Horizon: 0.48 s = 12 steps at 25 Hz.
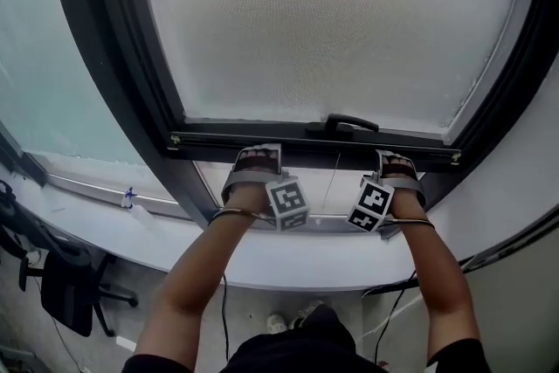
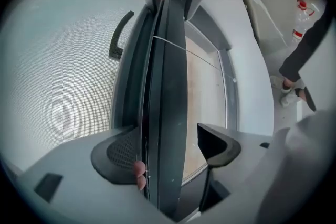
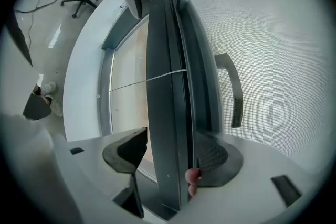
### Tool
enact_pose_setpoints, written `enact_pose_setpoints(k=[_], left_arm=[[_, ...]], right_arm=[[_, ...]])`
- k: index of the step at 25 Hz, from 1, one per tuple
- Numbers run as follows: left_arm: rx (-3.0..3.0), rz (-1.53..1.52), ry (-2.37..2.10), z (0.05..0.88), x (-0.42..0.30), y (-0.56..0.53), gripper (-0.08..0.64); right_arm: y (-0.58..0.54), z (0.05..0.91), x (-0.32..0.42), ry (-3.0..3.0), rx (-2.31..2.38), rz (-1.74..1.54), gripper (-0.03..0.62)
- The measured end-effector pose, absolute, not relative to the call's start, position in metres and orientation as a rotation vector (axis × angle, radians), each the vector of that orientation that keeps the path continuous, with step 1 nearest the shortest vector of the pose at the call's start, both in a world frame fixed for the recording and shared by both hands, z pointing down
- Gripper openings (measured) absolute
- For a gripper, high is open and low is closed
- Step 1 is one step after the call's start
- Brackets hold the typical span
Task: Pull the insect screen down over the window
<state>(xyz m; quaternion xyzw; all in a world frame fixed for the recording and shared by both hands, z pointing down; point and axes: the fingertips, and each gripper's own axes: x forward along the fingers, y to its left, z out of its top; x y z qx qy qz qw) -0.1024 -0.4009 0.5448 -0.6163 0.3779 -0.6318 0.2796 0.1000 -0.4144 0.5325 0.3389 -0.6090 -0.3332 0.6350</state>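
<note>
1. Geometry: the bottom bar (image 1: pixel 262 138) of the insect screen (image 1: pixel 332 22) runs left to right across the window frame (image 1: pixel 96 39). Both tools sit on it, so I judge the next pull goes straight down toward the sill (image 1: pixel 262 268), square to the bar's long axis.
2. My left gripper (image 1: pixel 255 162) is on the bar to the left of the handle (image 1: pixel 352 123), and my right gripper (image 1: pixel 395 163) is to the right of it. The handle lies between them, somewhat nearer the right one.
3. In the left gripper view, the left gripper (image 2: pixel 170 148) has its jaws wide apart with the bottom bar (image 2: pixel 168 86) standing between them. The mesh-side jaw touches the bar and the room-side jaw stands clear of it, so the bar is straddled, not clamped.
4. The right gripper view mirrors this: the right gripper (image 3: pixel 170 155) is spread around the bottom bar (image 3: pixel 165 86), with its mesh-side jaw against the bar and the other jaw apart from it.
5. The screen covers most of the opening. A strip between the bar and the lower frame is uncovered, and a thin cord (image 1: pixel 331 179) crosses it. I judge the task well along but not finished.
6. Both ends should come down evenly, or the bar may tilt and bind in the side rails.
7. Containers: the only one is a clear bottle (image 2: pixel 301 21) with a red cap, well off to the side in the room. I cannot tell its contents.
</note>
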Motion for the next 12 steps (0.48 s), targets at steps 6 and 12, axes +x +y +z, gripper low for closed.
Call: enact_pose_setpoints(k=[6, 12], left_arm=[[-1.658, -1.700, 1.011, 0.5444, -0.1004, -0.4009, 0.348], [-1.631, -1.732, 0.992, 0.5448, -0.1039, -0.3999, 0.348]], right_arm=[[-0.4139, 0.5320, 0.1016, -1.376, 0.785, -0.757, 0.273], [-0.4157, 0.5312, 0.0990, -1.370, 0.787, -0.767, 0.273]])
